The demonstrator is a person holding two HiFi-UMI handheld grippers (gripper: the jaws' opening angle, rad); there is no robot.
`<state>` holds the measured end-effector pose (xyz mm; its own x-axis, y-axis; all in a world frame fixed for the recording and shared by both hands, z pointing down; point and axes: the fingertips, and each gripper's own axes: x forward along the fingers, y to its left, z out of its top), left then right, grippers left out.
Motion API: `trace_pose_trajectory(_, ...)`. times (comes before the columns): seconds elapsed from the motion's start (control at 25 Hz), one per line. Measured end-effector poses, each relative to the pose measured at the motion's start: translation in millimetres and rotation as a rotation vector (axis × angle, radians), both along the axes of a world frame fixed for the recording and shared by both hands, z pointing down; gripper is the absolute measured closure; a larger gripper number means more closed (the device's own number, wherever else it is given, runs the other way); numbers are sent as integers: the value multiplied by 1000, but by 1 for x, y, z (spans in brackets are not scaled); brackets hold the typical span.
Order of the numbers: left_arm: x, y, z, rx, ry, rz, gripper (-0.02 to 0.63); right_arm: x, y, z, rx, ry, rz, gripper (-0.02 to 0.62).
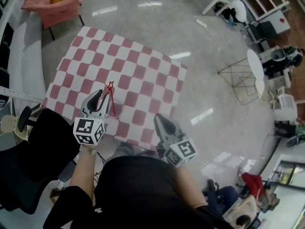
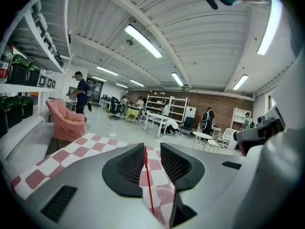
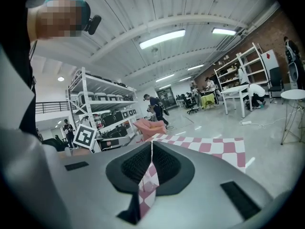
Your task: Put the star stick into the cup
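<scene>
- Left hand-held gripper: jaws spread, no pinch. The star stick stands in the gap between them, its foot in the cup just ahead of and below the tips.
- In the left gripper view the star stick runs close along one pad; I can't tell whether it touches. The cup is clear and faint there, right under the jaws.
- Step, as I judge it: let go and clear out. Placement looks done.
- Pull the gripper straight back along its own axis, jaws wide. No sideways sweep, or a pad drags the stick.
- The cup looks light, so a snag could tip it on the checkered surface.
- Right hand-held gripper: jaws pressed together on nothing, well off to the side. Leave it there.
</scene>
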<state>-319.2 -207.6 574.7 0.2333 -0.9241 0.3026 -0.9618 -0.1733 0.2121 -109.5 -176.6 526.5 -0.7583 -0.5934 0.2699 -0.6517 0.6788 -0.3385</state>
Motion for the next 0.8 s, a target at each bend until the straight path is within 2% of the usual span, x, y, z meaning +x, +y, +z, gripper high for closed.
trace_pose_trajectory(0.16, 39, 1, -30, 44, -21, 66, 472, 29, -2, -8, 44, 1, 38, 574)
trace_pose_trajectory(0.4, 113, 13, -67, 85, -38, 174, 530, 77, 5, -39, 87, -36, 97, 574)
trace_pose_trajectory(0.52, 153, 18, -80, 100, -40, 239, 551, 99, 10, -54, 112, -66, 110, 574)
trace_pose_trajectory(0.8, 239, 25, -97, 114, -27, 375, 565, 159, 21, -70, 155, -51, 149, 574)
